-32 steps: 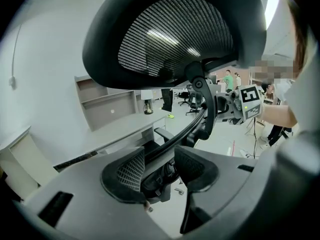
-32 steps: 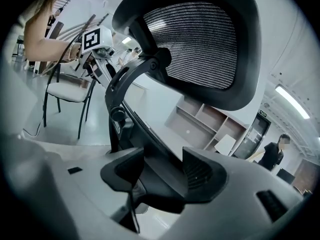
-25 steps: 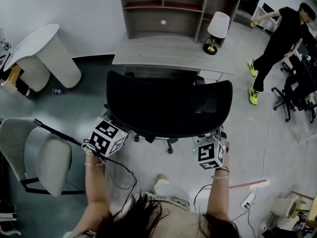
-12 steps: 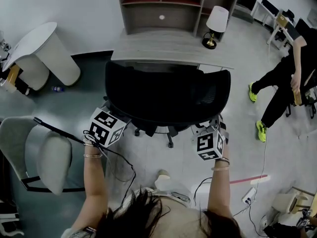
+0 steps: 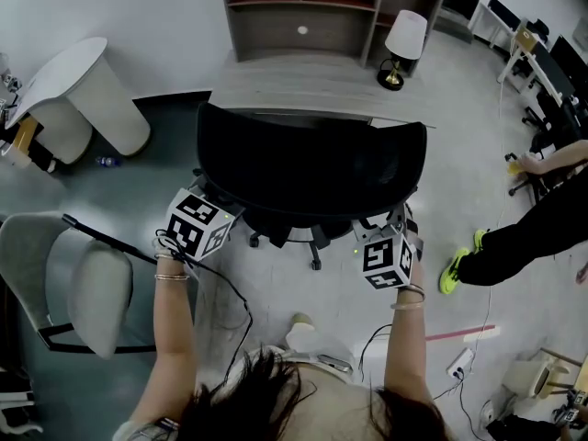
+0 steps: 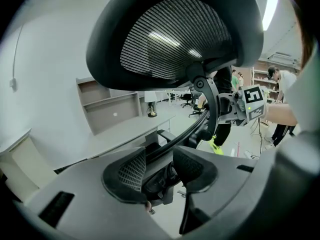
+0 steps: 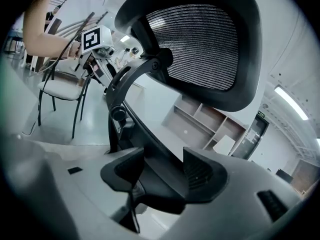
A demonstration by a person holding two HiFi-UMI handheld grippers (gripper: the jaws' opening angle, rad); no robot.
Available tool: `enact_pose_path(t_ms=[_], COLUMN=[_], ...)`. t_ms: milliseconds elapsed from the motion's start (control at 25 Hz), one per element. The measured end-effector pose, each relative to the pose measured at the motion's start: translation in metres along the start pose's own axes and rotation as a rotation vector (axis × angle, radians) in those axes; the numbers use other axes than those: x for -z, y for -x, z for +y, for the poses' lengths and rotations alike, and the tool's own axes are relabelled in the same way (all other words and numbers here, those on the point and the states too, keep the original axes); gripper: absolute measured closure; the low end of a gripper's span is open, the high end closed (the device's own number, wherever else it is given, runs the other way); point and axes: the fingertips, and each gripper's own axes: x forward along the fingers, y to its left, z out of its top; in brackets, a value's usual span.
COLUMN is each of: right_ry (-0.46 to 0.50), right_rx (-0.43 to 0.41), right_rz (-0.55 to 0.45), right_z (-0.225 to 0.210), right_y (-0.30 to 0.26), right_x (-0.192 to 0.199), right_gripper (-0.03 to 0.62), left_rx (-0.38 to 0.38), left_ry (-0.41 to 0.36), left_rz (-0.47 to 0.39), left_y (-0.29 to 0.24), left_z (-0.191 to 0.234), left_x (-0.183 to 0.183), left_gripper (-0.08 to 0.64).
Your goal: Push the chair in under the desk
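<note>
Chair (image 5: pixel 310 175) stands with its black backrest facing the person, seat front already at the desk (image 5: pixel 303 88) edge. The desk lies at 12 o'clock from the chair, so the push runs straight toward 12. The backrest's long axis runs 9 to 3, square to that line.

Left gripper (image 6: pixel 159 168): at 7 o'clock of the backrest, jaws closing around the chair's curved rear frame bar, which runs between them. Pads do not look seated on it yet.

Right gripper (image 7: pixel 161 173): at 5 o'clock, clenched on the rear frame, which fills the gap between its pads.

Both forearms reach forward roughly parallel, each gripper equally near. Judgement: an even two-handed shove is needed; uneven force would swivel the chair.
</note>
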Motion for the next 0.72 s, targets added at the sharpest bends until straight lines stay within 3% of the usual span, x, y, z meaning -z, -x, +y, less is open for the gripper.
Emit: enact_pose_path(t_ms=[720], right_ry=[0.012], right_rx=[0.021], right_rz=[-0.029], right_z=[-0.006], right_y=[-0.020], right_x=[-0.005], right_gripper=[0.359], left_rx=[-0.055], left_ry=[0.033], left_rz=[-0.007], left_y=[-0.016], left_z=[0.024], left_x=[-0.007], left_gripper=[0.396])
